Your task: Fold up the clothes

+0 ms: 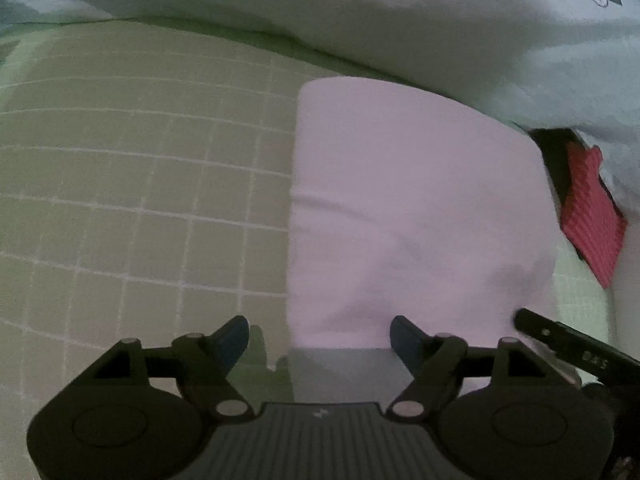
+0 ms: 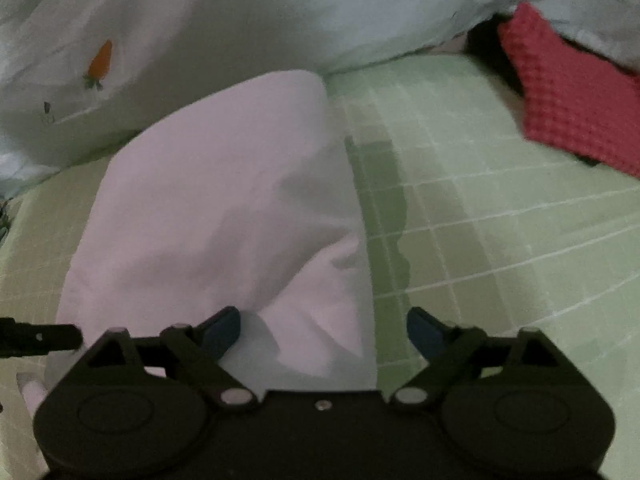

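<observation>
Pink garment (image 1: 416, 208) lying folded into a narrow, tidy rectangle on the green checked bed sheet (image 1: 140, 184), just in front of the white quilt (image 1: 400, 28) with the carrot print. Smooth on top, a few soft creases near its close end. Left hand-held gripper (image 1: 320, 338) wide apart over the garment's near left corner, nothing between the blue pads (image 1: 236, 336). Right hand-held gripper (image 2: 324, 330) likewise wide apart over the garment's near right edge, gripping nothing. Red waffle cloth (image 2: 576, 108) beside the garment, to its right, part tucked under the quilt, not yet folded by the look of it. Judging from this: folding of the pink piece apparently finished or nearly so, perhaps one last halving left; red cloth probably next.
</observation>
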{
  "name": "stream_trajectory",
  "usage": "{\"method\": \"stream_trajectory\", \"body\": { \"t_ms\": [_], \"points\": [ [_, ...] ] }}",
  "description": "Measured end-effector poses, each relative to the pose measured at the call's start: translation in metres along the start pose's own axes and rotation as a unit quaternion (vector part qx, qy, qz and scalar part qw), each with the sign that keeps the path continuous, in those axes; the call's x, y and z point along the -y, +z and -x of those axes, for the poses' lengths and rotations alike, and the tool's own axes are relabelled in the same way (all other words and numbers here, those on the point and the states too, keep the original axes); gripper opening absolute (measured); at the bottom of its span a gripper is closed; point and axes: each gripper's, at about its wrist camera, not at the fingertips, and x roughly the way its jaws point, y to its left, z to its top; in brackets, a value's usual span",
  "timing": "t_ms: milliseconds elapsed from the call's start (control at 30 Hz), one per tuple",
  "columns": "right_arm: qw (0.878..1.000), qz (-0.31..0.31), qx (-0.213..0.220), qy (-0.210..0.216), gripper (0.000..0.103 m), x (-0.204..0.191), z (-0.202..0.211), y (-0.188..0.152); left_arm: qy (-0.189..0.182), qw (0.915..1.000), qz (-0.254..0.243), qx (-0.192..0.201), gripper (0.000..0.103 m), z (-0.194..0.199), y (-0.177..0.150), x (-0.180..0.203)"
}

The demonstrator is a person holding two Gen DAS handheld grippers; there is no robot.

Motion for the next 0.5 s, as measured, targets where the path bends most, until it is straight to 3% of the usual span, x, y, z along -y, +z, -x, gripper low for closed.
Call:
{"method": "stream_trajectory", "body": {
  "t_ms": [167,267,300,333,400,500],
  "points": [
    [0.996,-0.075,-0.028,0.039,0.102,0.019,-0.024,0.005,-0.021,0.9997,0.005,-0.011,0.078,-0.014,0.007,0.002],
    [0.993,-0.106,-0.024,0.053,0.102,0.022,-0.026,0.004,-0.048,0.9986,0.019,-0.01,0.067,-0.021,0.01,-0.002],
    [0.992,-0.111,-0.02,0.056,0.092,0.021,-0.025,0.003,-0.056,0.9982,0.019,-0.008,0.06,-0.021,0.01,-0.002],
    [0.992,-0.115,-0.016,0.057,0.08,0.018,-0.021,0.002,-0.064,0.9978,0.018,-0.006,0.043,-0.02,0.009,-0.002],
    [0.991,-0.122,-0.008,0.06,0.048,0.011,-0.012,0.0,-0.068,0.9976,-0.002,0.007,0.025,-0.01,0.008,0.004],
    [0.988,-0.141,0.007,0.064,0.023,0.004,0.005,-0.002,-0.07,0.9963,-0.04,0.028,0.012,0.008,0.006,0.015]
  ]
}}
